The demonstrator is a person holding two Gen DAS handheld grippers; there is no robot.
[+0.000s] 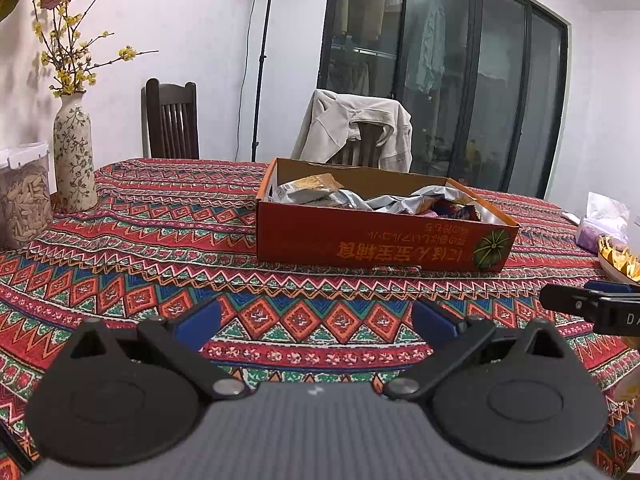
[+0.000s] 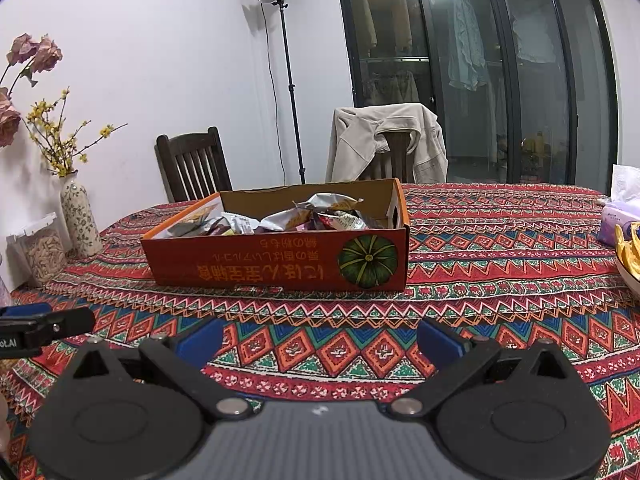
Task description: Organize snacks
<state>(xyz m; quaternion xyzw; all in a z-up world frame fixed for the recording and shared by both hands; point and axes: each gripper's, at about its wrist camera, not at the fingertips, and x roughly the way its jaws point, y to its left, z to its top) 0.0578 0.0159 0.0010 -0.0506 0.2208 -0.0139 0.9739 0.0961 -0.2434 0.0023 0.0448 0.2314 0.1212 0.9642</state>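
Observation:
An orange cardboard box (image 1: pixel 380 242) (image 2: pixel 280 262) with a pumpkin picture stands on the patterned tablecloth, filled with several crumpled snack packets (image 1: pixel 320 192) (image 2: pixel 304 216). My left gripper (image 1: pixel 316 322) hovers open over the cloth in front of the box, nothing between its blue pads. My right gripper (image 2: pixel 320 338) is also open and empty, a little short of the box. Each gripper shows at the edge of the other's view: the right one's tip (image 1: pixel 592 304), the left one's tip (image 2: pixel 44 326).
A floral vase (image 1: pixel 74 156) (image 2: pixel 80 216) and a clear jar of seeds (image 1: pixel 24 196) (image 2: pixel 40 248) stand at the left. At the right are a tissue pack (image 1: pixel 602 220) (image 2: pixel 620 216) and a bowl of yellow snacks (image 1: pixel 622 262) (image 2: pixel 628 252). Two chairs stand behind the table.

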